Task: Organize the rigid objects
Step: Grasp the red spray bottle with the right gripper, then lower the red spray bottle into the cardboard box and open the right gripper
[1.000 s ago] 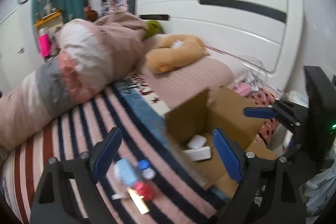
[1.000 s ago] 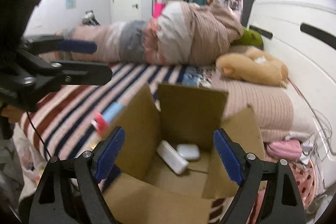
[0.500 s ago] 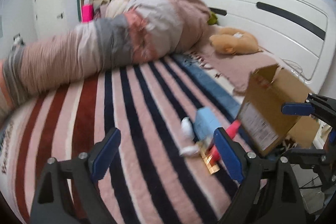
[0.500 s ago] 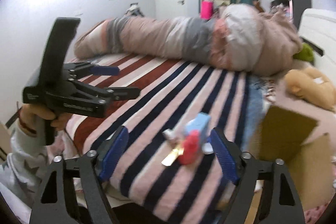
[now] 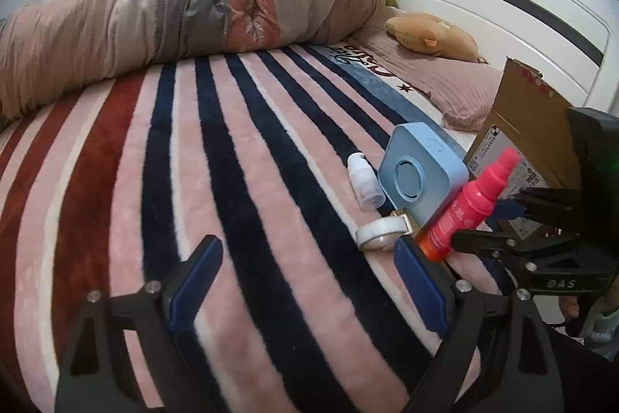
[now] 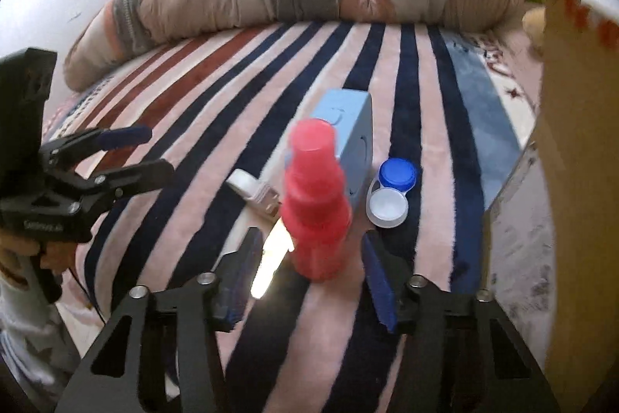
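Several small things lie together on the striped blanket [image 5: 240, 180] of the bed, just beside a cardboard box [image 5: 518, 126]: a red bottle [image 6: 315, 204], a blue device [image 5: 419, 177], a small white bottle [image 5: 363, 180], a lens case [image 6: 390, 194] with one blue cap and one white cap, a white ring-shaped piece [image 5: 381, 235] and a shiny gold strip [image 6: 271, 258] under the red bottle. We see our right gripper [image 6: 309, 281] low over the blanket with its fingers [image 6: 377, 281] spread apart on either side of the red bottle's base, not touching it; the bottle lies on its side pointing away from us, its cap toward the blue device, which stands on edge right behind it. The lens case sits just right of the bottle, touching the blue device's lower corner. Our left gripper [image 5: 305, 281] hangs above bare blanket to the left of the group, its fingers [image 5: 195, 277] wide open and empty; the right-hand fingertip is near the white ring. A rolled quilt [image 5: 193, 2] lies across the far side of the bed, with a tan plush toy [image 5: 433, 35] on the pillow by the white headboard [image 5: 483, 10].
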A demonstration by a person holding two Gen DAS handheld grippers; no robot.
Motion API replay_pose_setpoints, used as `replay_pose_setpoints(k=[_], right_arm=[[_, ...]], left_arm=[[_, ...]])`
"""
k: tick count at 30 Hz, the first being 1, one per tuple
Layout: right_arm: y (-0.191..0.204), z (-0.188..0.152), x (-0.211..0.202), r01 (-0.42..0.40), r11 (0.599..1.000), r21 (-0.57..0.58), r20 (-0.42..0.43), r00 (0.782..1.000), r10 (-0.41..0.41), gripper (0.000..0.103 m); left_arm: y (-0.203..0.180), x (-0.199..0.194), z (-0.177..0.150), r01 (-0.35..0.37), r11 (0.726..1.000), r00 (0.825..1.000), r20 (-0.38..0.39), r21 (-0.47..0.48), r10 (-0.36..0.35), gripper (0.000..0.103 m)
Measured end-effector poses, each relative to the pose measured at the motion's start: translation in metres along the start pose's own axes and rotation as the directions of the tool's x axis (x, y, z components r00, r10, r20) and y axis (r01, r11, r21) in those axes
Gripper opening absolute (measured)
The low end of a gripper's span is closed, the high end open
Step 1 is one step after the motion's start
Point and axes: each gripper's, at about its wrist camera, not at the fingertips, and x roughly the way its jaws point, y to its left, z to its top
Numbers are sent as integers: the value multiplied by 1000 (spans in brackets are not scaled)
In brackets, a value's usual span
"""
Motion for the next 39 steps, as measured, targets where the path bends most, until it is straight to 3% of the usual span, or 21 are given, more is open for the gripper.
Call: replay_pose_setpoints(k=[2,6,11,15,18,21,24,27,29,31,33,39], right_arm=[[-4,2,6,-10,1000,6,-3,1000,10,27],[-4,1,-3,3,1000,15,9,1000,-3,27],[19,-2,-28,41,996,-74,-81,996,-47,27],[33,-5,-31,15,990,-143,-148,988,-36,27],[35,-4,-30,-42,990,-135,-128,991,25,27],[44,1,-31,-96,985,-146,-112,991,80,27],[53,5,-36,-116,979,-167,-94,990,101,27],[60,7,-46,-135,973,-185,-73,990,124,27],[65,8,-52,-145,970,-196,-60,989,136,27],[67,8,-61,-153,967,-204,-42,988,148,27],[66,7,-71,-151,967,-206,-19,988,150,27],[61,3,-122,-157,962,-223,99,978,182,27]], left_arm=[[1,4,4,16,1000,1000,7,-6,-16,88],[0,2,6,49,999,999,19,-11,-49,88],[-6,-12,5,50,999,998,43,14,-50,88],[-9,-22,2,104,995,993,56,12,-104,88],[-16,-28,0,249,968,967,53,10,-249,88],[-26,-34,3,323,946,945,55,22,-323,87],[-42,-43,8,421,905,904,53,64,-425,70],[-55,-53,15,436,895,895,56,94,-442,61],[-61,-58,18,450,887,888,53,100,-457,42],[-66,-62,22,462,881,882,48,101,-468,29],[-77,-73,25,440,890,891,66,120,-449,28],[-106,-112,40,413,894,892,124,175,-436,28]])
